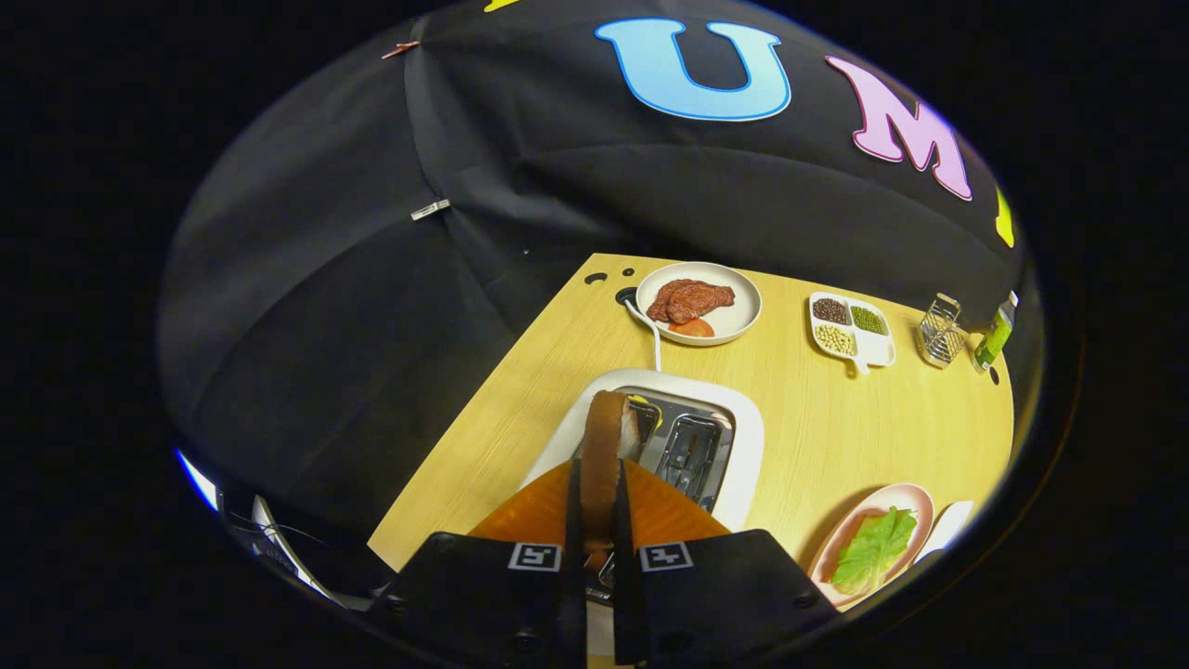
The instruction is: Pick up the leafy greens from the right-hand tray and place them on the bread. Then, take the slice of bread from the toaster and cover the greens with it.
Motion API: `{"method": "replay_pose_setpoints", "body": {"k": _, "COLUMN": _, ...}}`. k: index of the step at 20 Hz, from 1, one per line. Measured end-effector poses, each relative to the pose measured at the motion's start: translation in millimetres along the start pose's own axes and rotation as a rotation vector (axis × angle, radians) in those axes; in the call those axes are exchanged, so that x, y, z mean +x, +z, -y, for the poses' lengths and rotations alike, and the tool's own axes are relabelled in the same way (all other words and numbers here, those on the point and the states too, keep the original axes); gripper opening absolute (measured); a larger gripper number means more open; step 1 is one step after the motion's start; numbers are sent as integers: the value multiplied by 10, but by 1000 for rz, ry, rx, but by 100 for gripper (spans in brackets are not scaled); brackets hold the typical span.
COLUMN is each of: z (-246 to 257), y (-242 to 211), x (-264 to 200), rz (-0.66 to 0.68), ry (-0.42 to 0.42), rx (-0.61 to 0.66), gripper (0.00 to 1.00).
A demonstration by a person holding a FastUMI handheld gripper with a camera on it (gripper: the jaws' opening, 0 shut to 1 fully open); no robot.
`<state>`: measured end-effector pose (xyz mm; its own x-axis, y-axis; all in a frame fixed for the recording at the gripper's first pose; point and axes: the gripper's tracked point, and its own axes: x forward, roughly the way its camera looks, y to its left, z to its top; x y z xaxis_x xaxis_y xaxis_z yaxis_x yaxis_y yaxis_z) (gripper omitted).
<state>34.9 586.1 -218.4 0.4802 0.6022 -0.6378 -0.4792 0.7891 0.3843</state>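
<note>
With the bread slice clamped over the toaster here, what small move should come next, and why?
Probably carry the slice toward the pink plate. The tool is shut on the bread slice, held edge-on above the white toaster, apparently free of its slot. The lettuce leaf already lies on that plate, off to the side of the fingers, uncovered. Whether bread sits under it cannot be told.

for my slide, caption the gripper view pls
Gripper shut on brown-crusted bread slice above white two-slot toaster; green lettuce leaf on pink plate.
</note>
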Motion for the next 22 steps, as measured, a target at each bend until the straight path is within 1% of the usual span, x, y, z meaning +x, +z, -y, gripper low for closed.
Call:
{"method": "replay_pose_setpoints", "body": {"k": 4, "z": -64, "y": 162, "x": -291, "rz": 70, "ry": 22, "rx": -13, "gripper": 14}}
{"method": "replay_pose_setpoints", "body": {"k": 8, "z": -62, "y": 404, "x": -707, "rz": 131, "ry": 72, "rx": 14, "gripper": 14}}
{"method": "replay_pose_setpoints", "body": {"k": 10, "z": -79, "y": 499, "x": -932, "rz": 157, "ry": 112, "rx": 44, "gripper": 14}}
{"method": "replay_pose_setpoints", "body": {"k": 13, "z": 52, "y": 632, "x": -1290, "rz": 208, "ry": 131, "rx": 70, "gripper": 14}}
{"method": "replay_pose_setpoints", "body": {"k": 15, "z": 253, "y": 666, "x": -1524, "rz": 238, "ry": 123, "rx": 79, "gripper": 14}}
{"method": "replay_pose_setpoints", "body": {"k": 17, "z": 552, "y": 658, "x": -1724, "rz": 266, "ry": 97, "rx": 81, "gripper": 14}}
{"method": "replay_pose_setpoints", "body": {"k": 22, "z": 1512, "y": 444, "x": -2025, "rz": 286, "ry": -29, "rx": 123, "gripper": 13}}
